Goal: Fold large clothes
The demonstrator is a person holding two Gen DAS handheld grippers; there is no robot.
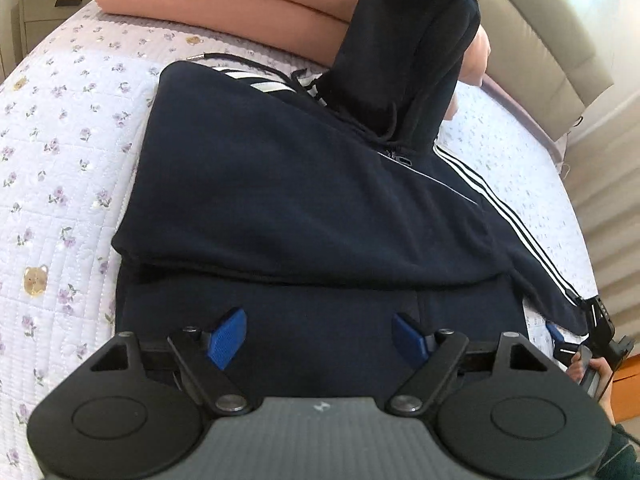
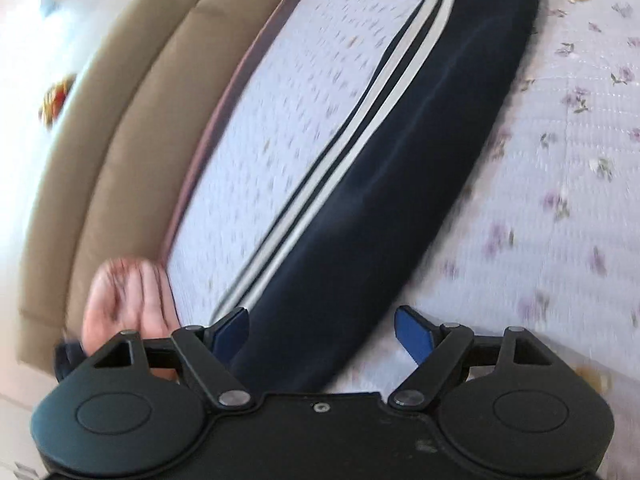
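A navy zip hoodie (image 1: 280, 200) with white sleeve stripes lies on the floral quilt (image 1: 60, 160), one side folded over its body, its hood (image 1: 412, 40) leaning on folded pink bedding. My left gripper (image 1: 320, 336) is open just above the hoodie's lower body, holding nothing. The striped right sleeve (image 1: 520, 232) stretches out toward my right gripper (image 1: 576, 344) at the far right edge. In the blurred right wrist view the sleeve (image 2: 380, 168) runs away from my right gripper (image 2: 322, 332), which is open with the sleeve between its blue pads (image 2: 414, 336).
Folded pink bedding (image 1: 240, 4) lies at the head of the bed. A beige padded headboard (image 1: 560, 40) runs along the right; it also shows in the right wrist view (image 2: 132, 120). A grey nightstand (image 1: 44, 4) stands at the far left. A pink fabric lump (image 2: 124, 300) sits by the right gripper.
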